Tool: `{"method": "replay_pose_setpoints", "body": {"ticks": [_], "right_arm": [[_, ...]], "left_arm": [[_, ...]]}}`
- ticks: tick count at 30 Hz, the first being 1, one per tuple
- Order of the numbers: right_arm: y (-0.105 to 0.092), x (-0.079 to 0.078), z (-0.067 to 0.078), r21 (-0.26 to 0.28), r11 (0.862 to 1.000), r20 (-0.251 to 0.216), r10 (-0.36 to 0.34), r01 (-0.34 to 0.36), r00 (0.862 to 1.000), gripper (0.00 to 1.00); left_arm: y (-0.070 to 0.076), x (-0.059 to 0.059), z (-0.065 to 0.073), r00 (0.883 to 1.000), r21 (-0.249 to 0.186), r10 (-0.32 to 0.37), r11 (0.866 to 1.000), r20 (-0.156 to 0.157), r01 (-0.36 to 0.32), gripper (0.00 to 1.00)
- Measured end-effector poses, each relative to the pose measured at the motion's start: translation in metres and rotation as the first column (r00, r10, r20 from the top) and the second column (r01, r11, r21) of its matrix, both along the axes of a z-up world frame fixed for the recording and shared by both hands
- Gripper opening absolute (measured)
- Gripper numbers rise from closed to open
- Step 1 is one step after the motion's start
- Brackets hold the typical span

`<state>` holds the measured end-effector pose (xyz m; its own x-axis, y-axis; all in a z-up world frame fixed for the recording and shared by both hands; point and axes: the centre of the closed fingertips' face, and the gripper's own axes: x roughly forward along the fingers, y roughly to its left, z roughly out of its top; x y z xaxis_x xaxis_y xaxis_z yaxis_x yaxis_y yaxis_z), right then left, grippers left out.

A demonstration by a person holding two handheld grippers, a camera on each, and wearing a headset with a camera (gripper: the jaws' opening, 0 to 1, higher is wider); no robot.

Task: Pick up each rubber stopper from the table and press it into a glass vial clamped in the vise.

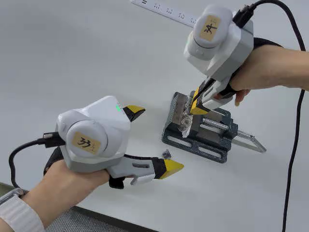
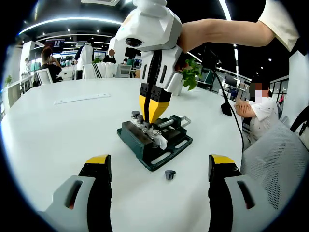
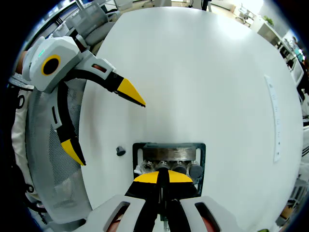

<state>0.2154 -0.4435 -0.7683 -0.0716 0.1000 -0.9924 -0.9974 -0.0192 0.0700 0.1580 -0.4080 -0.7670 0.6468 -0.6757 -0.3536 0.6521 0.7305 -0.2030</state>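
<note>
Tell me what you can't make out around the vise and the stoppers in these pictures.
- Right gripper view: the right gripper's closed tips cover the middle of the vise, hiding whether a stopper sits under them.
- Left gripper view: the vials in the vise are too small to count the stoppered ones.
- Head view: the left gripper's jaw partly hides the loose stopper.
- Head view: the top edge cuts off the white marked strip.

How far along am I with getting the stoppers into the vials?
Done: at least one dark stopper looks seated in the vials clamped in the vise. In hand: the right gripper, shut, points its tips down at those vials. Left: one loose stopper lies on the table by the open left gripper.
</note>
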Motion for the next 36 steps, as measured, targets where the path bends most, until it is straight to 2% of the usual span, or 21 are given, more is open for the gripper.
{"method": "replay_pose_setpoints", "body": {"ticks": [5, 11, 13, 21, 22, 24, 25, 29, 36], "right_arm": [[0.0002, 0.0009, -0.0006, 0.004, 1.0, -0.013, -0.015, 0.015, 1.0, 0.0], [0.0007, 0.0007, -0.0023, -0.01, 1.0, 0.003, 0.0, 0.001, 1.0, 0.0], [0.0006, 0.0019, -0.0019, -0.007, 1.0, 0.003, -0.023, 0.023, 1.0, 0.0], [0.0006, 0.0038, -0.0015, 0.025, 0.999, 0.008, -0.035, 0.035, 0.999, 0.0], [0.0, 0.0038, -0.0014, 0.034, 0.998, 0.005, -0.057, 0.057, 0.998, 0.0], [-0.0005, 0.0051, -0.0015, 0.046, 0.998, 0.007, -0.034, 0.033, 0.999, 0.0], [-0.0005, 0.0045, -0.0014, 0.052, 0.997, 0.003, -0.065, 0.065, 0.998, 0.0], [-0.0014, 0.0029, -0.0009, 0.066, 0.997, 0.013, -0.035, 0.034, 0.999, 0.0], [-0.0018, 0.0043, -0.0009, 0.079, 0.997, 0.004, -0.028, 0.027, 1.0, 0.0]], "left_arm": [[-0.0005, 0.0005, 0.0009, 1.0, 0.0, 0.001, 1.0, 0.002, -0.001, 0.81], [-0.0001, 0.0009, 0.0013, 1.0, -0.002, 0.003, 1.0, 0.004, -0.003, 0.81], [-0.0003, 0.0007, 0.0013, 1.0, -0.001, 0.001, 1.0, 0.005, -0.001, 0.81], [-0.0002, -0.0005, 0.0018, 1.0, 0.003, -0.002, 1.0, 0.005, 0.002, 0.81], [-0.0001, -0.001, 0.0009, 1.0, 0.006, -0.005, 1.0, 0.002, 0.005, 0.81], [0.0, -0.0016, 0.0001, 1.0, 0.01, -0.008, 1.0, 0.001, 0.008, 0.81], [-0.0008, -0.0018, 0.0005, 1.0, 0.007, -0.008, 1.0, -0.001, 0.008, 0.81], [-0.0015, -0.0023, 0.0007, 1.0, 0.008, -0.011, 1.0, -0.001, 0.011, 0.81], [-0.001, -0.0024, -0.001, 1.0, 0.012, -0.013, 1.0, -0.003, 0.013, 0.81]]}}
